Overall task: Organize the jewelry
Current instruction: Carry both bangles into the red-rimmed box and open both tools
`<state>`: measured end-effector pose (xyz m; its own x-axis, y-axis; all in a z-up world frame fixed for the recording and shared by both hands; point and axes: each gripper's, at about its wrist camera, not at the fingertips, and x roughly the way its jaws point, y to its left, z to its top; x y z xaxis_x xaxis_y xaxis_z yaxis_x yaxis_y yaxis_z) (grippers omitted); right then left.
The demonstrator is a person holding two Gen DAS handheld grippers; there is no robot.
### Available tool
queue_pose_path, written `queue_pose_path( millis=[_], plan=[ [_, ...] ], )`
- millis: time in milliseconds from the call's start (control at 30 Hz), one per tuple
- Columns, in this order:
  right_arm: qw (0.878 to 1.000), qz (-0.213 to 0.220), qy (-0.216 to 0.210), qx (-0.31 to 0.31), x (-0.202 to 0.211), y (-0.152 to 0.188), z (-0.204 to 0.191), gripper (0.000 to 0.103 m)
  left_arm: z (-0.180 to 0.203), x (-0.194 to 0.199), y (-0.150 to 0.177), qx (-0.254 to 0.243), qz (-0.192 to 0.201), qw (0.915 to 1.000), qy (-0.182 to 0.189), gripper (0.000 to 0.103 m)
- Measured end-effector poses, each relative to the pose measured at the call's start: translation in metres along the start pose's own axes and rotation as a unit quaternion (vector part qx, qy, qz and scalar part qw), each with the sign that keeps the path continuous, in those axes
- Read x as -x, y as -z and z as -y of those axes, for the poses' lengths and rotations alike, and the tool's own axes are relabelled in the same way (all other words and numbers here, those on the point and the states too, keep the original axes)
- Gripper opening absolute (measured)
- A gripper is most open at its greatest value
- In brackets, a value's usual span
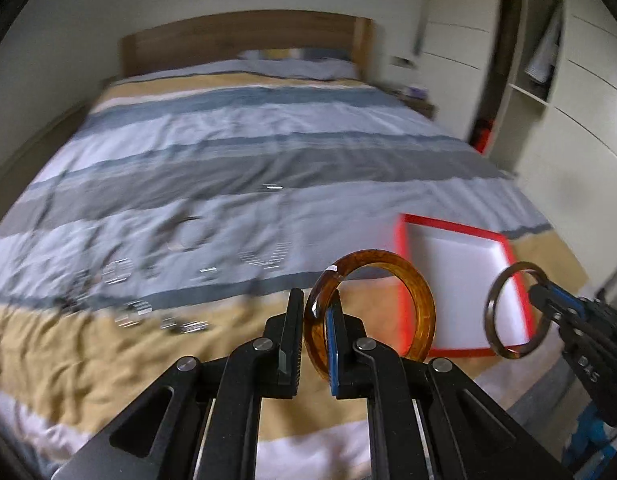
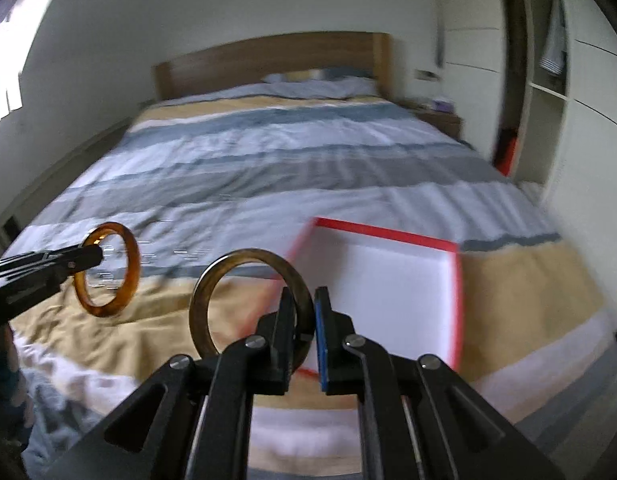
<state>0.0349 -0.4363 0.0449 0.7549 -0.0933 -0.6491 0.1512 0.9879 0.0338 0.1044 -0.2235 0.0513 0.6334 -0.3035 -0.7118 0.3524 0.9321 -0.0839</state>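
Across the bed (image 1: 228, 152), a striped duvet carries all items. Landmark: the red-rimmed white box (image 1: 504, 240), lying open on the tan band near the foot edge.

Left tongs (image 1: 314, 344): clenched on the amber bangle (image 1: 424, 300), held upright in the air, left of the box. Right tongs (image 2: 304, 332): clenched on the dark brown bangle (image 2: 204, 300), held over the box's near left corner.

Step in hand, by judgement: carriage of both bangles toward the box. Next move calls for lowering each inside the rim before releasing, one clear of the other.

Remaining jewelry (image 1: 136, 312) lies well left of the box, smeared by blur; pieces cannot be identified or counted. Box interior appears bare, though its near edge is partly hidden behind the tongs.
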Motion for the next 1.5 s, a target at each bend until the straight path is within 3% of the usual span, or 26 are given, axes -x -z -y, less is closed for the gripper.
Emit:
queue_pose_path(
  millis=[167, 267, 533, 733, 900, 1167, 1400, 1500],
  plan=[
    [0.998, -0.028, 0.042, -0.022, -0.032, 0.004, 0.051, 0.009, 0.058, -0.047, -0.013, -0.038, -0.021, 0.9978, 0.051, 0.01],
    [0.997, -0.051, 0.046, -0.025, -0.056, 0.011, 0.068, 0.009, 0.088, -0.076, -0.013, -0.057, -0.04, 0.9957, 0.061, 0.01],
    [0.992, -0.111, 0.059, 0.004, -0.111, 0.028, 0.081, 0.009, 0.114, -0.154, 0.012, -0.09, -0.103, 0.9905, 0.016, 0.01],
    [0.991, -0.117, 0.057, 0.027, -0.126, 0.026, 0.083, 0.009, 0.119, -0.162, 0.018, -0.104, -0.102, 0.9892, -0.019, 0.012],
    [0.991, -0.113, 0.047, 0.045, -0.134, 0.02, 0.078, 0.01, 0.109, -0.165, 0.018, -0.08, -0.106, 0.9897, -0.053, 0.012],
    [0.991, -0.111, -0.002, 0.08, -0.149, 0.012, 0.048, 0.012, 0.08, -0.15, 0.022, -0.048, -0.108, 0.987, -0.109, 0.012],
    [0.988, -0.122, -0.019, 0.095, -0.147, 0.01, 0.04, 0.021, 0.079, -0.148, 0.021, -0.061, -0.112, 0.9858, -0.109, 0.013],
    [0.989, -0.113, -0.022, 0.088, -0.134, 0.007, 0.043, 0.028, 0.078, -0.143, 0.02, -0.055, -0.116, 0.9876, -0.09, 0.021]
  ],
)
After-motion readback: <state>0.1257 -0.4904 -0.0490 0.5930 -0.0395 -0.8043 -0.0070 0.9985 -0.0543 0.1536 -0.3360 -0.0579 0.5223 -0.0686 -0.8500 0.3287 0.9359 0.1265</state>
